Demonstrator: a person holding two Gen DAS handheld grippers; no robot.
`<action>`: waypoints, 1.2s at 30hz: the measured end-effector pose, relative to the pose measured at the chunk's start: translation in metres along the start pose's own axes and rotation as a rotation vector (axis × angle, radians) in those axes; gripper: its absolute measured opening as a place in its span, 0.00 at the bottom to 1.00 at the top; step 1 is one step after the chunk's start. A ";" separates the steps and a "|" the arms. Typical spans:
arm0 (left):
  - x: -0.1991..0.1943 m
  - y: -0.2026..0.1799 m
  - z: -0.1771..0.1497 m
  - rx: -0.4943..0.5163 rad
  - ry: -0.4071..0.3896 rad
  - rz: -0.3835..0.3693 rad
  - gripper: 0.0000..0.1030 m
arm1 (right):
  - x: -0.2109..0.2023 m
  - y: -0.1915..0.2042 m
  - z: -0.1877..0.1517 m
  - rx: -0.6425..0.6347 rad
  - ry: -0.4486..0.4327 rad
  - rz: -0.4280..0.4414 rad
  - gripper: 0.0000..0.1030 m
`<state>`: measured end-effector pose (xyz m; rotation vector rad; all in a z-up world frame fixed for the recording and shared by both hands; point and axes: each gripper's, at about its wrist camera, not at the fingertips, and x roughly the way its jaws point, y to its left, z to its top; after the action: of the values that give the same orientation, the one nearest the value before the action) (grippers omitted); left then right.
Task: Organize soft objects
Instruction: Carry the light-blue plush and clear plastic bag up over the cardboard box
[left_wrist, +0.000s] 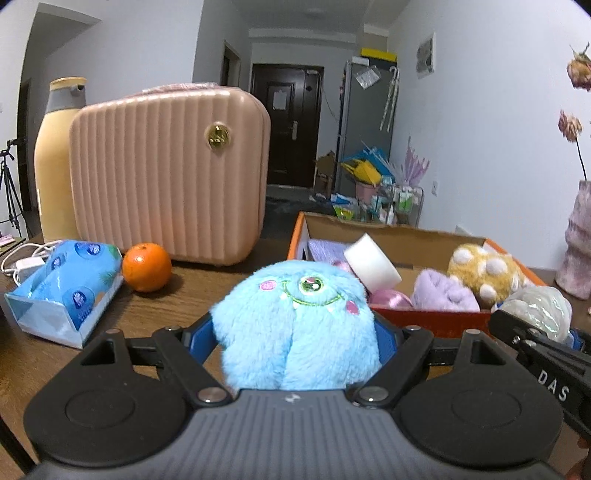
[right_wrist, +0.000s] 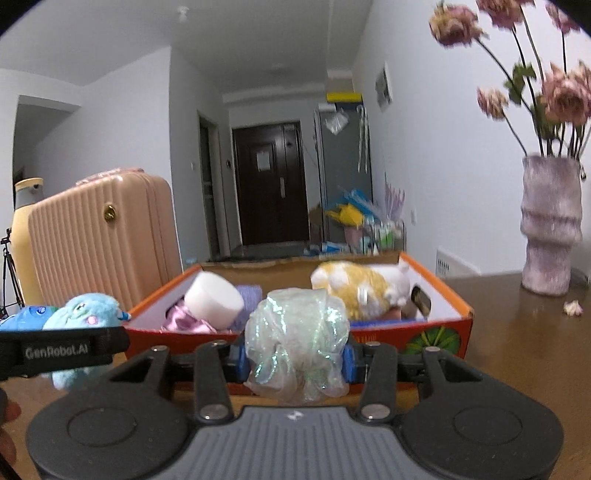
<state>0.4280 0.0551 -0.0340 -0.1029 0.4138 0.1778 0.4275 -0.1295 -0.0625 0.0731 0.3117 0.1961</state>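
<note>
My left gripper (left_wrist: 295, 343) is shut on a blue plush monster (left_wrist: 297, 325), held above the table just in front of the orange cardboard box (left_wrist: 295, 236). My right gripper (right_wrist: 295, 360) is shut on a shimmery translucent mesh puff (right_wrist: 297, 341), held at the box's near wall (right_wrist: 373, 338). The box holds a white sponge block (right_wrist: 214, 304), a yellow spotted plush (right_wrist: 354, 291), a purple towel (left_wrist: 445, 293) and pink satin fabric (right_wrist: 184, 321). The blue plush also shows in the right wrist view (right_wrist: 83, 310), and the puff in the left wrist view (left_wrist: 535, 308).
A pink ribbed suitcase (left_wrist: 170, 173) and a tall yellow bottle (left_wrist: 55, 158) stand at the back left. An orange (left_wrist: 147, 267) and a blue tissue pack (left_wrist: 70, 280) lie on the wooden table (right_wrist: 517, 350). A vase with dried flowers (right_wrist: 550, 225) stands at the right.
</note>
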 end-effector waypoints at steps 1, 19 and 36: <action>0.000 0.000 0.002 0.001 -0.012 0.003 0.81 | -0.001 0.002 0.000 -0.014 -0.016 0.000 0.42; 0.031 -0.019 0.021 0.046 -0.122 0.007 0.81 | 0.042 0.006 0.011 -0.098 -0.101 0.012 0.42; 0.089 -0.062 0.046 0.029 -0.172 0.028 0.81 | 0.102 -0.007 0.027 -0.122 -0.125 0.009 0.42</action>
<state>0.5374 0.0142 -0.0248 -0.0533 0.2468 0.2064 0.5321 -0.1170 -0.0681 -0.0344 0.1749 0.2178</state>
